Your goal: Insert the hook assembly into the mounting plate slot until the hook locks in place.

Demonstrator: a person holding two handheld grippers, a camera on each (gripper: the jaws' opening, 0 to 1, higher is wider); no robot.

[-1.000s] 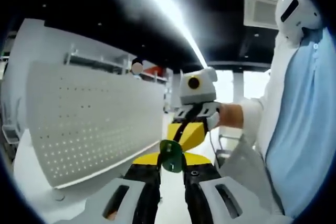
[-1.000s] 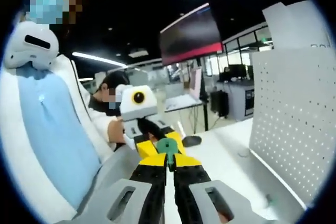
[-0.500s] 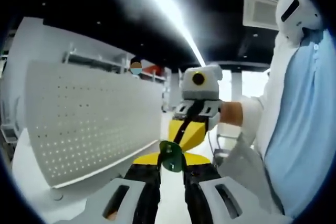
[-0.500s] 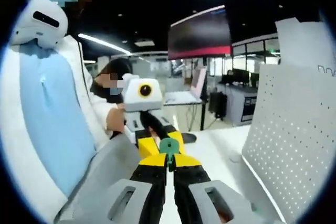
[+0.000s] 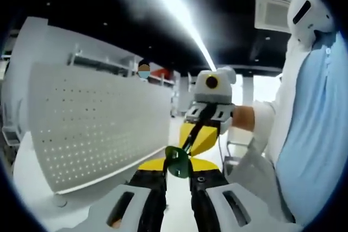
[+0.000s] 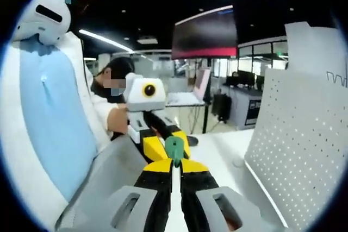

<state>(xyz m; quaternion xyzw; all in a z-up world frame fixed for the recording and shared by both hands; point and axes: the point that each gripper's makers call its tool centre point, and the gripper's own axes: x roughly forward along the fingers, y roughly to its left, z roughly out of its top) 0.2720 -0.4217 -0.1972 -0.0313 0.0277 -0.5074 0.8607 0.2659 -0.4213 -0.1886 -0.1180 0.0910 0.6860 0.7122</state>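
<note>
Currently the green hook assembly (image 5: pixel 178 161) is held in mid-air between both tools: the left gripper (image 5: pixel 178 171) is clamped on its rounded green end, and in the right gripper view the right gripper (image 6: pixel 174 162) is closed on the narrow green tab (image 6: pixel 174 149) of the same part, with the two tools nose to nose. The opposing tool is seen at about 1 o'clock of the part in the left gripper view, at about 11 o'clock in the right. The white perforated mounting plate (image 5: pixel 98 126) stands upright at 9 o'clock in the left gripper view and at 3 o'clock (image 6: pixel 304 150) in the right, well apart from the hook. Judged step: the part is being regripped or oriented between the tools; insertion is not yet begun. Next move, as judged: one grip would be released, the hook's tangs turned toward the plate, a slot picked, and the part pushed in and seated until it locks. The slot pattern is too small to resolve, so the target slot cannot be told. No containers are visible; the white tabletop (image 6: pixel 228 158) below the plate carries a small round item that cannot be identified.
</note>
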